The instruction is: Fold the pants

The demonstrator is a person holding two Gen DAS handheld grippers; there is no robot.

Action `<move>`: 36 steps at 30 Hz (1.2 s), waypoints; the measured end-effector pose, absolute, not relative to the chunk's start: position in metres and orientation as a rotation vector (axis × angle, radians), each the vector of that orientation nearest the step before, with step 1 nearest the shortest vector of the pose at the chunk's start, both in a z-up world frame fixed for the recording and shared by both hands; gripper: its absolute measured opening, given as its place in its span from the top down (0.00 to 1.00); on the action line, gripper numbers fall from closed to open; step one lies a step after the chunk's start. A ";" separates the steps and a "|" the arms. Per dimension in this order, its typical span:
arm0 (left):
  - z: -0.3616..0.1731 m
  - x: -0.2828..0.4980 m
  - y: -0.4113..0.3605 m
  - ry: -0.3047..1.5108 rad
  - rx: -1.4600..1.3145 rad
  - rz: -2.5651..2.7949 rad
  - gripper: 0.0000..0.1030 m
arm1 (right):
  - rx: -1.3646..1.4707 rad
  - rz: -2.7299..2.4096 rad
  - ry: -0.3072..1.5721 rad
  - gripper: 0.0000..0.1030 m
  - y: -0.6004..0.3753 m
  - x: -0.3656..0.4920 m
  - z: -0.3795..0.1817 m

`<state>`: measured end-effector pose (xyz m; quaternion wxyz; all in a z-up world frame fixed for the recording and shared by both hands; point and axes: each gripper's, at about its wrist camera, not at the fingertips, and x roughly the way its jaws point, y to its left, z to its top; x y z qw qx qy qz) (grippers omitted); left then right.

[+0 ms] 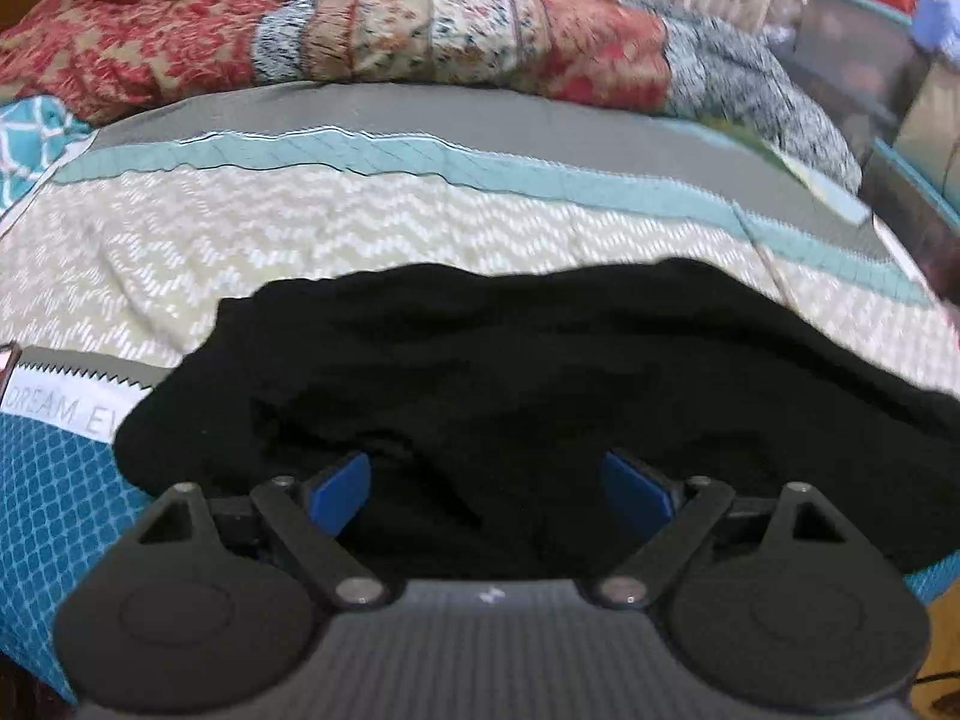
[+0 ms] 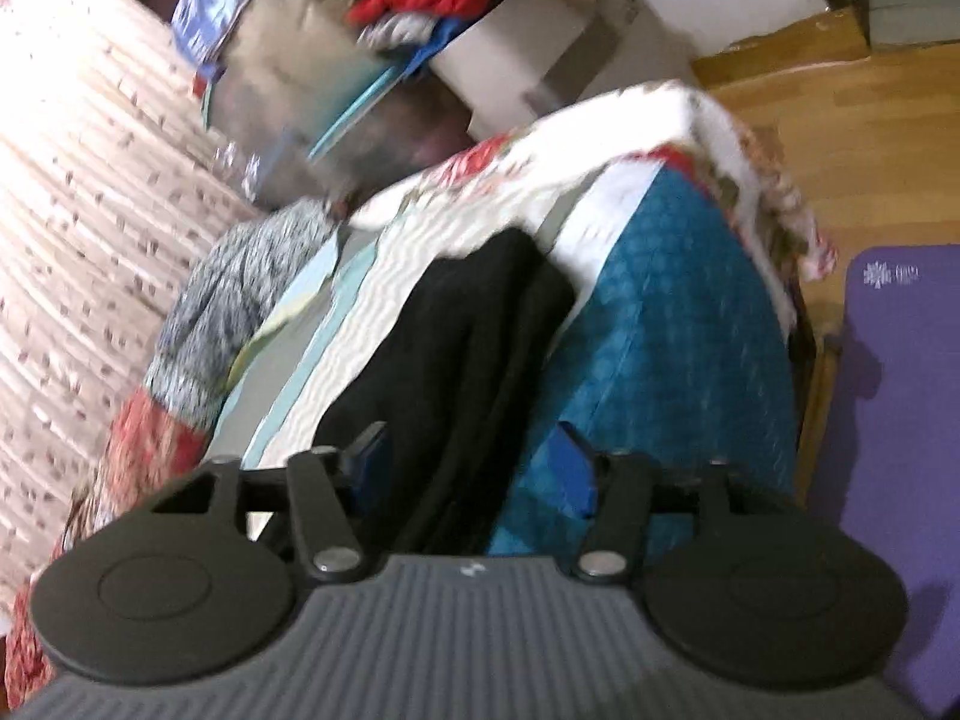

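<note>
Two grippers flank the black pants (image 1: 510, 396), which lie bunched on the chevron bedspread (image 1: 300, 228) near the bed's edge. The left gripper (image 1: 487, 489) gapes wide and empty over the near hem. The right gripper (image 2: 474, 468) — also open, gripping nothing — looks along the pants' long axis.

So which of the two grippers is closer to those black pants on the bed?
Left, probably. The left gripper hangs right over the black pants, fingers open either side of the cloth. The right gripper sits open at one end of the pile, half over the bed.
</note>
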<state>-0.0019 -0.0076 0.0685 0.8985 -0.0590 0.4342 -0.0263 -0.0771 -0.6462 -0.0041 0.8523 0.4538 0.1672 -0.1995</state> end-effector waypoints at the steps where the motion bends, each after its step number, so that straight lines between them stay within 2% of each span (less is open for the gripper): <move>1: 0.068 -0.002 -0.011 0.903 -0.112 -0.054 0.15 | 0.954 -0.430 0.343 0.33 -0.656 -0.074 -0.008; 8: 0.077 0.005 -0.028 0.915 -0.084 -0.043 0.15 | 0.977 -0.431 0.322 0.33 -0.660 -0.035 -0.011; 10: 0.077 0.006 -0.032 0.918 -0.079 -0.047 0.15 | 0.935 -0.435 0.346 0.43 -0.660 -0.025 -0.007; 11: 0.076 0.006 -0.033 0.921 -0.077 -0.049 0.15 | 0.897 -0.440 0.372 0.62 -0.659 -0.019 -0.005; 14: 0.075 0.006 -0.037 0.927 -0.071 -0.052 0.15 | 0.803 -0.433 0.396 0.76 -0.647 -0.015 0.008; 15: 0.074 0.006 -0.037 0.929 -0.073 -0.052 0.15 | 0.759 -0.425 0.392 0.77 -0.640 -0.015 0.015; 21: 0.070 0.003 -0.030 0.941 -0.102 -0.052 0.15 | 0.304 -0.265 0.371 0.78 -0.549 -0.006 0.062; 25: 0.068 -0.003 -0.022 0.941 -0.125 -0.053 0.15 | -0.038 -0.080 0.371 0.78 -0.452 0.005 0.071; 28: 0.064 -0.008 -0.012 0.948 -0.145 -0.045 0.15 | -0.272 0.072 0.417 0.78 -0.376 0.012 0.053; 32: 0.059 -0.016 0.007 0.958 -0.178 -0.029 0.15 | -0.624 0.191 0.541 0.73 -0.293 0.013 -0.003; 34: 0.059 -0.021 0.018 0.950 -0.193 -0.023 0.15 | -0.792 0.142 0.498 0.71 -0.275 -0.001 -0.020; 36: 0.059 -0.026 0.028 0.937 -0.202 -0.023 0.15 | -0.791 0.131 0.517 0.61 -0.273 -0.006 -0.008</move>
